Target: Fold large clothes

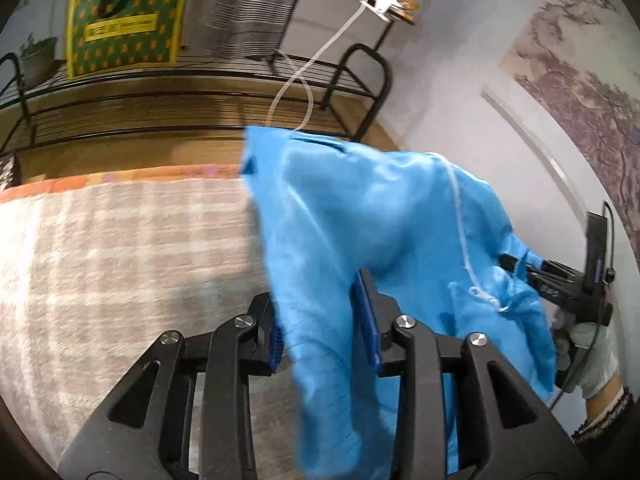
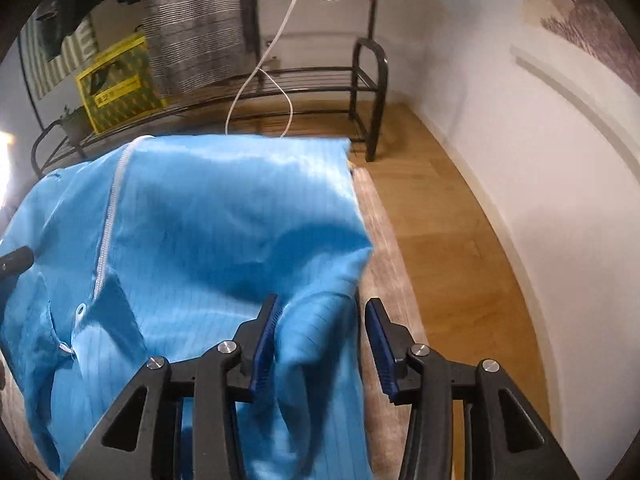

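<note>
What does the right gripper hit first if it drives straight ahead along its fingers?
Probably the blue garment: its cloth already lies between the right gripper fingers and drapes ahead of them. Beyond it sits the black metal rack, though depth is unclear.

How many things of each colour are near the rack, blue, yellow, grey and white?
Blue: 1, garment
Yellow: 1, box
Grey: 1, hanging cloth
White: 1, cord
Total: 4

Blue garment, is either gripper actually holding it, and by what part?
Cloth of the blue garment lies between both the left gripper and the right gripper, but the fingers stand apart, so a firm hold cannot be told; nor which part.
</note>
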Motion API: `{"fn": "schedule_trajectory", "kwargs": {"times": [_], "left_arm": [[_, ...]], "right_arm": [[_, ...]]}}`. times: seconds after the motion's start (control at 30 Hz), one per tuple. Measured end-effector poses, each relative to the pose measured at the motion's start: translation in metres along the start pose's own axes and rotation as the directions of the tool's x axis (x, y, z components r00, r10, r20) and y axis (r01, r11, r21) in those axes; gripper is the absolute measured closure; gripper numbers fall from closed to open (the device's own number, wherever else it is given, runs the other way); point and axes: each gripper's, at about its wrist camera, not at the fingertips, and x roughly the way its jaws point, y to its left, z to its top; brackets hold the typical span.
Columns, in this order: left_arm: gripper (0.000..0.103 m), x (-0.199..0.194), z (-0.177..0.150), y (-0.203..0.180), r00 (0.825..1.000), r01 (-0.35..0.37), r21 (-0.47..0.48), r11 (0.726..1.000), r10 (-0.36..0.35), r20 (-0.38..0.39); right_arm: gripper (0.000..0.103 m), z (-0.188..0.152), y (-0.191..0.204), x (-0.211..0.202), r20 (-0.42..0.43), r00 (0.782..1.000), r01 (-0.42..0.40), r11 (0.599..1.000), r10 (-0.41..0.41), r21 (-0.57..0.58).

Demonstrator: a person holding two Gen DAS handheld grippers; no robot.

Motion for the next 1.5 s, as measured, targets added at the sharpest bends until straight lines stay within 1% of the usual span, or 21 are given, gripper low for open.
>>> {"fn": "schedule_trajectory", "kwargs": {"times": [0.03, 0.13, 0.3, 0.43, 0.6, 0.67, 0.8, 0.97, 1.1, 1.17, 1.27, 1.37, 1.4, 1.47, 1.5], "left_arm": [[0.07, -0.003, -0.001, 0.004, 1.0, -0.002, -0.013, 1.0, 0.002, 0.0], [0.07, -0.02, -0.003, 0.012, 1.0, 0.002, -0.036, 0.999, -0.002, 0.003], [0.07, -0.066, -0.001, 0.003, 0.998, -0.022, 0.026, 0.999, 0.02, 0.058], [0.07, -0.119, -0.002, -0.011, 0.993, -0.037, 0.067, 0.997, 0.029, 0.118], [0.07, -0.191, -0.009, -0.03, 0.98, -0.061, 0.121, 0.991, 0.037, 0.195], [0.07, -0.229, -0.016, -0.037, 0.971, -0.069, 0.131, 0.989, 0.036, 0.237], [0.07, -0.29, -0.028, -0.05, 0.951, -0.086, 0.15, 0.985, 0.036, 0.306], [0.07, -0.375, -0.058, -0.074, 0.92, -0.116, 0.188, 0.975, 0.035, 0.389], [0.07, -0.43, -0.085, -0.091, 0.902, -0.135, 0.215, 0.967, 0.03, 0.432], [0.07, -0.467, -0.102, -0.099, 0.881, -0.155, 0.237, 0.959, 0.025, 0.472], [0.07, -0.512, -0.123, -0.107, 0.857, -0.172, 0.248, 0.953, 0.02, 0.515], [0.07, -0.547, -0.143, -0.112, 0.837, -0.196, 0.258, 0.946, 0.024, 0.547], [0.07, -0.561, -0.154, -0.116, 0.828, -0.211, 0.268, 0.94, 0.027, 0.56], [0.07, -0.578, -0.172, -0.12, 0.816, -0.242, 0.282, 0.928, 0.037, 0.577], [0.07, -0.585, -0.179, -0.121, 0.813, -0.25, 0.286, 0.925, 0.041, 0.58]], "right_arm": [[0.056, -0.002, -0.003, -0.003, 0.004, 1.0, 0.001, 1.0, -0.001, 0.014], [0.056, -0.009, -0.012, -0.015, 0.019, 1.0, -0.002, 0.999, 0.001, 0.052], [0.056, -0.015, -0.012, -0.057, 0.096, 0.995, 0.004, 0.998, -0.01, 0.06], [0.056, -0.013, -0.007, -0.106, 0.181, 0.983, -0.033, 0.996, 0.018, 0.084], [0.056, -0.017, 0.008, -0.179, 0.282, 0.959, -0.06, 0.996, 0.039, 0.068], [0.056, -0.019, 0.014, -0.209, 0.316, 0.947, -0.074, 0.996, 0.051, 0.059], [0.055, -0.025, 0.028, -0.274, 0.392, 0.916, -0.101, 0.994, 0.083, 0.027], [0.055, -0.045, 0.046, -0.352, 0.466, 0.876, -0.131, 0.991, 0.123, -0.015], [0.055, -0.063, 0.065, -0.411, 0.508, 0.847, -0.146, 0.988, 0.154, -0.055], [0.055, -0.075, 0.074, -0.441, 0.533, 0.829, -0.154, 0.985, 0.172, -0.078], [0.054, -0.092, 0.084, -0.476, 0.562, 0.804, -0.165, 0.981, 0.195, -0.105], [0.053, -0.115, 0.094, -0.514, 0.586, 0.78, -0.176, 0.976, 0.22, -0.131], [0.052, -0.122, 0.097, -0.524, 0.594, 0.773, -0.175, 0.975, 0.223, -0.139], [0.05, -0.137, 0.102, -0.542, 0.604, 0.76, -0.179, 0.971, 0.239, -0.16], [0.049, -0.143, 0.104, -0.549, 0.607, 0.758, -0.177, 0.971, 0.24, -0.163]]}}
